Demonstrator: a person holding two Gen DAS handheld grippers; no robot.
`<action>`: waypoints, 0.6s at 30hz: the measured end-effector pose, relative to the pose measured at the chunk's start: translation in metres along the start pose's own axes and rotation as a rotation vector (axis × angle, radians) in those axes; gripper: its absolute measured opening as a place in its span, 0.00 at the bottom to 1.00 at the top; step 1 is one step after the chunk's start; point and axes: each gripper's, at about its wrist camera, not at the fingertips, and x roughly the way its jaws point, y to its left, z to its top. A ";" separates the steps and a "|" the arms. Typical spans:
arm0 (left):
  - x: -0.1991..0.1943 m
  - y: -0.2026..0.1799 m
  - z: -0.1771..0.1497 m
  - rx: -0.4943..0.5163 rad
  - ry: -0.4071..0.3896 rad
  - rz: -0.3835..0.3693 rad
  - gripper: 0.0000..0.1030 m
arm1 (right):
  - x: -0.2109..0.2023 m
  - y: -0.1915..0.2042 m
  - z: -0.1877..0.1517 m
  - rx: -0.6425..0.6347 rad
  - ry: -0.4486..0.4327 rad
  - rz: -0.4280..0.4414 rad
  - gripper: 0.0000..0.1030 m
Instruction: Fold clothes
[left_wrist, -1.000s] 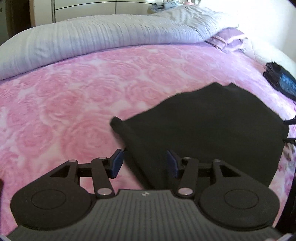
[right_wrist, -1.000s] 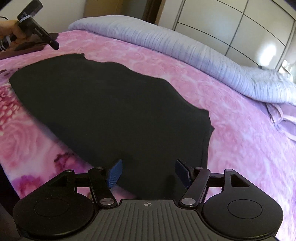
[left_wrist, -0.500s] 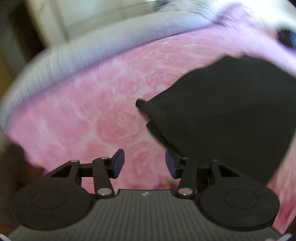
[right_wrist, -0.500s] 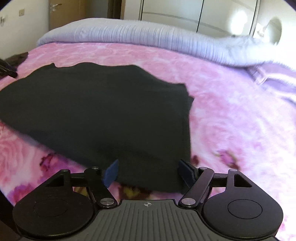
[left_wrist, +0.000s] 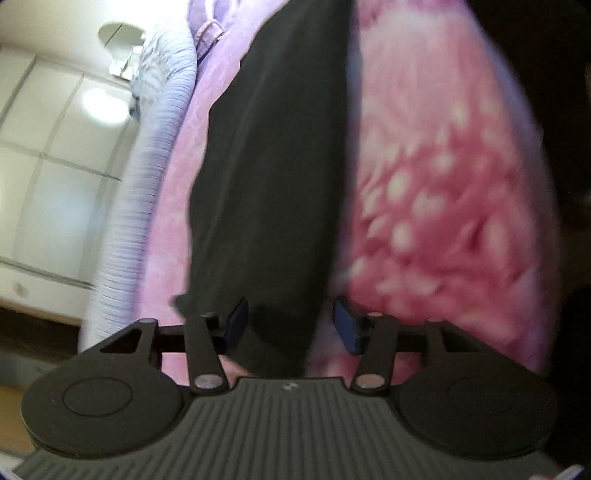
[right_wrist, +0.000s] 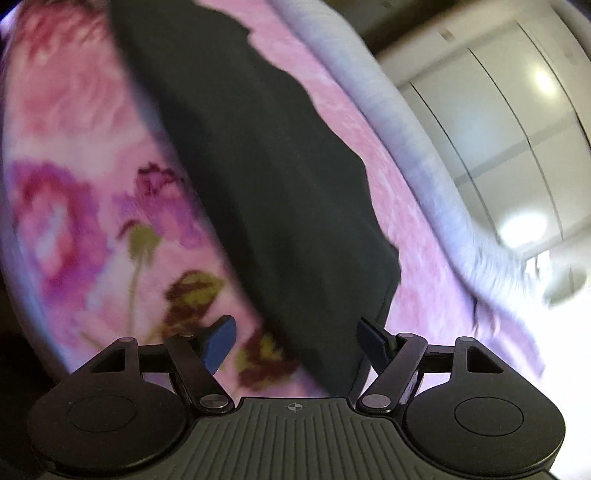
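Below, both views are tilted: my left tool (left_wrist: 290, 325) is closing its jaws around the near edge of the black garment (left_wrist: 273, 166), which passes between the blue pads (left_wrist: 236, 321), though I cannot tell whether they press it yet. My right tool (right_wrist: 297, 341) stands wide, the garment's corner lying between its pads untouched. Spread flat, the garment rests on the pink floral bed (right_wrist: 74, 206), beside a lavender quilt (left_wrist: 147, 177).

Black garment (left_wrist: 269, 177) flat on bedspread (left_wrist: 436, 192)
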 end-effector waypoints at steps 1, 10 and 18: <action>0.007 -0.004 -0.001 0.059 0.025 0.039 0.10 | 0.003 0.002 0.002 -0.050 -0.005 -0.008 0.72; 0.013 0.014 0.003 -0.049 0.053 -0.009 0.05 | 0.029 -0.017 -0.019 -0.174 0.036 -0.027 0.04; -0.074 0.018 0.022 -0.174 -0.017 -0.092 0.04 | -0.031 -0.040 -0.055 -0.082 0.038 -0.060 0.03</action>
